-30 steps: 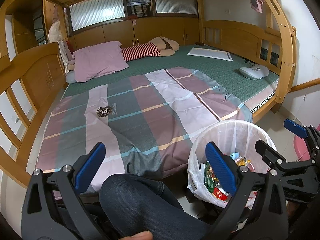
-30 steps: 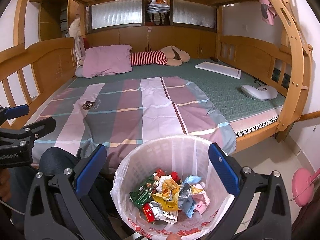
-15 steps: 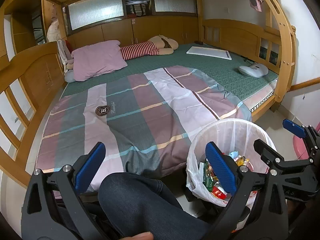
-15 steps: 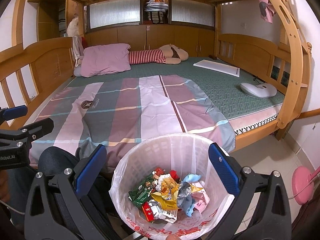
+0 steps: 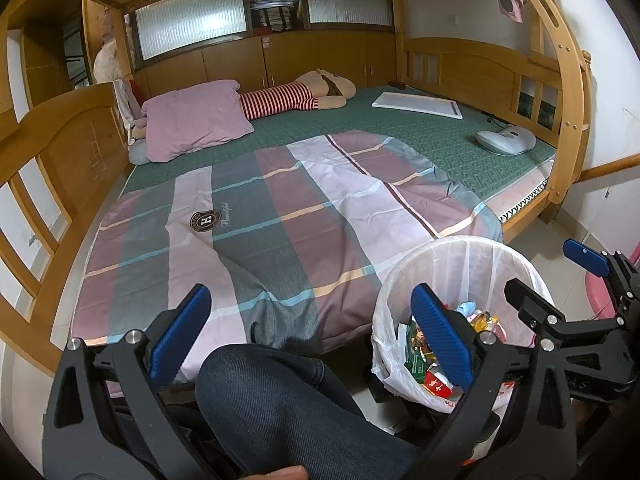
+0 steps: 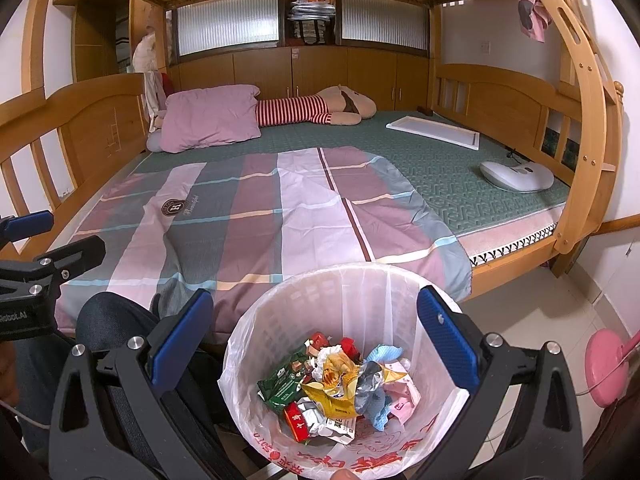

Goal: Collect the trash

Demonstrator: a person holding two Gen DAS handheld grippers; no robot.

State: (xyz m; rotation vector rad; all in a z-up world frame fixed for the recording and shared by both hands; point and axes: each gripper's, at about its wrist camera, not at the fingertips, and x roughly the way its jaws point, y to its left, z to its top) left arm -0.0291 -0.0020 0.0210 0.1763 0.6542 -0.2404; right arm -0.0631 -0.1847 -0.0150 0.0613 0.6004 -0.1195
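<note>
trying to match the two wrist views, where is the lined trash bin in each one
Left wrist: trash bin at lower right, partly behind the left gripper finger.
Right wrist: it sits bottom centre, between the right gripper fingers.
Shared landmark: the pink pillow at the bed's far left.

wooden bunk bed frame (image 6: 496, 96) fills the room; 2 frosted windows (image 6: 228, 24) above wooden cabinets (image 6: 320, 68); white wall (image 6: 616, 184); pale tiled floor (image 6: 532, 320).
</note>
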